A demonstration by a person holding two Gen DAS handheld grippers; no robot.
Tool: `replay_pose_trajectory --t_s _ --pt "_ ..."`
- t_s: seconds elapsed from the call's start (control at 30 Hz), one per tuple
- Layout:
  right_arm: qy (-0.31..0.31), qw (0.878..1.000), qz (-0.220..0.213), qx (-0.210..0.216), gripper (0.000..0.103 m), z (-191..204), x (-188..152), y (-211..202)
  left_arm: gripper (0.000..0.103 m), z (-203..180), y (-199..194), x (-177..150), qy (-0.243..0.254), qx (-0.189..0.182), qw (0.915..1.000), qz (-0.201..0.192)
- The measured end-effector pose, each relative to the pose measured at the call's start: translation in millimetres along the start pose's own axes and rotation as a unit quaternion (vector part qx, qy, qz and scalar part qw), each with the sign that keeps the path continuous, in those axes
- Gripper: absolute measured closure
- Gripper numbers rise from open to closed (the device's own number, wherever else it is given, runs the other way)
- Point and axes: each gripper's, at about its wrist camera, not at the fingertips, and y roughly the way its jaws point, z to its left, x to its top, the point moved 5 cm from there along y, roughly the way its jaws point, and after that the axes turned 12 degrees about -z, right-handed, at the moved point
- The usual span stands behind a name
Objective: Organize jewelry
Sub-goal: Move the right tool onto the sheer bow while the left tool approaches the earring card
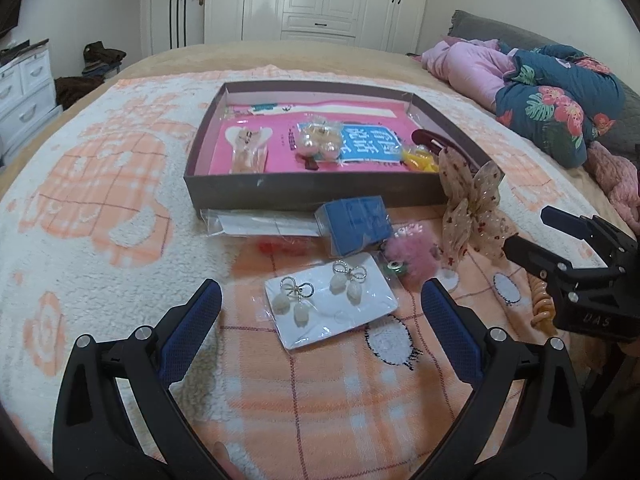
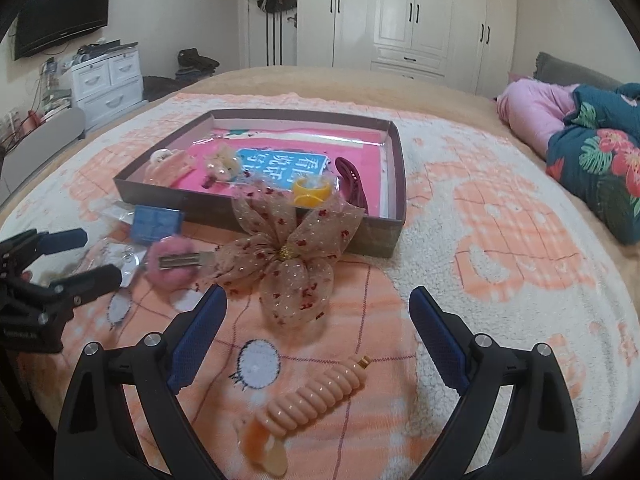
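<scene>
1. Two grippers, both with jaws wide apart and holding nothing: left gripper (image 1: pixel 321 302) hovers over the earring card (image 1: pixel 332 300), right gripper (image 2: pixel 318 316) over the coiled peach clip (image 2: pixel 316 396).
2. Earring card lies flat on the blanket (image 1: pixel 100 208), in front of the box (image 1: pixel 312 196), inside a clear sleeve. Looks light, thin, slippery; earrings small and probably fragile. Best to pinch the card edge, not the pearl drops.
3. Mesh bow (image 2: pixel 288 248) leans against the box's front wall. Soft, floppy, near weightless; take it at the gold centre knot.
4. Pink pompom clip (image 2: pixel 172 264) beside the bow: fluffy, squashy; grab the metal clip bar.
5. Peach clip looks stiff plastic, ribbed, so decent grip across the coils.
</scene>
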Motion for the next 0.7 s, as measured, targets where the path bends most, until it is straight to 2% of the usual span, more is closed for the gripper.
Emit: replay_pose_trajectory --t_s 0.33,0.47,0.63,0.7 --pt "-0.005 1.000 0.020 0.005 0.015 5 -2 24 0.012 -3 14 -3 -0.002 0.006 1.0000 0.008" --pt "0.004 0.999 0.036 0.011 0.025 5 -5 33 0.012 -4 18 -2 -0.003 0.007 0.9999 0.010" --pt "0.021 0.998 0.048 0.018 0.042 0 -9 37 0.029 -7 18 -3 0.007 0.005 0.9999 0.014" --pt "0.025 0.998 0.049 0.023 0.052 0 -9 37 0.031 -8 17 -3 0.009 0.003 0.9998 0.015"
